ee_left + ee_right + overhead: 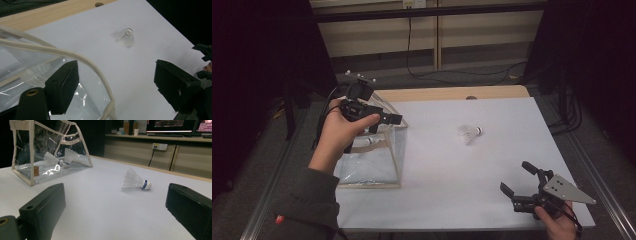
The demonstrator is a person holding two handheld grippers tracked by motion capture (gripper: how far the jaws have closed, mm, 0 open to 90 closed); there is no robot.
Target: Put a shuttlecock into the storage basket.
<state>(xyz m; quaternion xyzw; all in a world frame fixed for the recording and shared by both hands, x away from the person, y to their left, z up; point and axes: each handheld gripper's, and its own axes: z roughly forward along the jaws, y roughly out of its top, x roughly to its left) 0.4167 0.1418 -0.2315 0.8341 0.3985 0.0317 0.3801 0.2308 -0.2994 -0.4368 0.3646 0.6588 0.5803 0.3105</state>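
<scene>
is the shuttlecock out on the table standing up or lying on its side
Lying on its side. The shuttlecock rests on the white table, cork and feather skirt level.

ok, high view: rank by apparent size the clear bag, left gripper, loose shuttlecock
1. clear bag
2. left gripper, though it sits nearer the camera, which inflates it
3. loose shuttlecock, clearly smallest

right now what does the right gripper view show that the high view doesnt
Right gripper view alone: two shuttlecocks lying inside the clear bag, a wall socket and lit screens behind the table. High view alone: both hands, the left gripper open over the bag, the right gripper open near the table's front edge. Both: the bag and the loose shuttlecock on the white table.
</scene>
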